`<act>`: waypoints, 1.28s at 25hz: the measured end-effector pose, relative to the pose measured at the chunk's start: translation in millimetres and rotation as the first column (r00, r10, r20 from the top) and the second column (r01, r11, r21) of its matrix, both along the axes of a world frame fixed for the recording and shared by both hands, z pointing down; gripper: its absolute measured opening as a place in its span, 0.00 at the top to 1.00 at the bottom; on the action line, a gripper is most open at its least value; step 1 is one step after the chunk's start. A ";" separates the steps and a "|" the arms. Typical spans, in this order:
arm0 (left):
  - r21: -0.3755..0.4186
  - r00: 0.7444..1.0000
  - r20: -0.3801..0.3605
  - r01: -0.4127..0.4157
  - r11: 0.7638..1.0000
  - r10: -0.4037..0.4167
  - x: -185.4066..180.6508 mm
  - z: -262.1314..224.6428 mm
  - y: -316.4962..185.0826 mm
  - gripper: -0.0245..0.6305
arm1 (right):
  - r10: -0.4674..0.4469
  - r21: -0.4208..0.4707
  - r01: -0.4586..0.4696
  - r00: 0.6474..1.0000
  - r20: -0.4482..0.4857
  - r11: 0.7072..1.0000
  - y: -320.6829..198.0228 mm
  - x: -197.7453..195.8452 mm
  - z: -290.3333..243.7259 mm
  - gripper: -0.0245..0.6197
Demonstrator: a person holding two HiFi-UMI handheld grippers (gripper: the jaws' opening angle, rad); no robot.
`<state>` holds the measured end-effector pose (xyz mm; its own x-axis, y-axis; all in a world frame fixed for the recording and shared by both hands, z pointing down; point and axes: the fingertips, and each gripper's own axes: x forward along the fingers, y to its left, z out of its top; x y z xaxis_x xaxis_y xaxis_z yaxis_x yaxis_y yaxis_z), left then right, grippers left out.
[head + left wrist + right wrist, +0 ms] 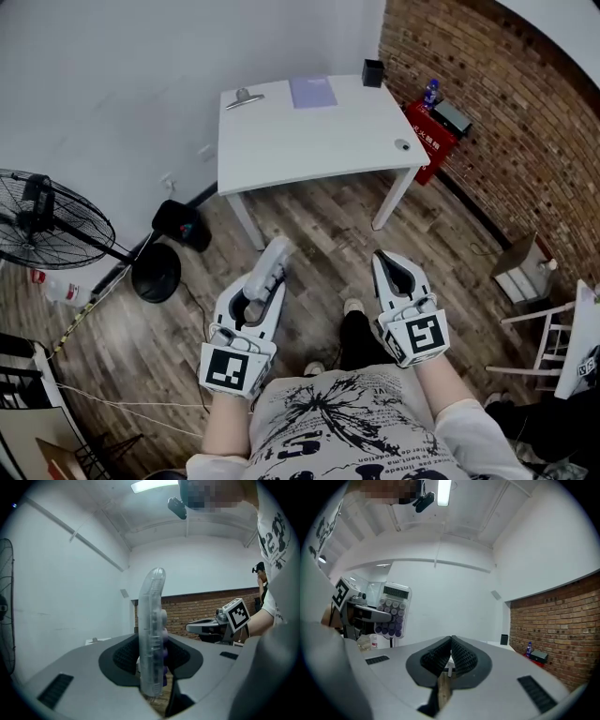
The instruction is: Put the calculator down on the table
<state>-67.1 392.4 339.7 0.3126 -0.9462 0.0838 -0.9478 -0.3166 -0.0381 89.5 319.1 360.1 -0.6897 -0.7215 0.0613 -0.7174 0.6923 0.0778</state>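
Plainly the left claw (255, 298) grips the calculator (276, 257), long axis upright above it, keys facing the clenched, empty right claw (397, 272); the bench (309, 141) lies well ahead of both, needing forward reach

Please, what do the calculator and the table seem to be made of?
The calculator: probably clear glossy plastic; its shell looks see-through, with bright highlights along the edge. The table: smooth matte white top, perhaps painted or laminated board; no grain shows.

Table (309, 141) ahead, fan (42, 220) left of it — calculator (275, 258) in left tool (265, 286), right tool (390, 262) beside
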 end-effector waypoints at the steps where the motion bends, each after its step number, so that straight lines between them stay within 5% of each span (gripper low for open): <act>1: -0.006 1.000 0.008 0.002 1.000 -0.002 1.0 4.4 -10.2 0.75 | -0.001 -0.002 0.001 1.000 0.000 1.000 -12.5 1.0 3.3 0.94; 21: -0.060 0.992 0.043 0.120 0.991 -0.117 51.5 15.6 -324.4 0.74 | -0.133 0.009 0.133 0.991 0.010 0.991 -352.3 34.9 -6.9 0.94; 32: -0.174 0.997 0.020 0.071 0.982 -0.069 -2.2 59.7 -470.2 0.74 | -0.141 -0.062 0.139 0.990 -0.025 0.988 -483.6 -26.7 27.1 0.94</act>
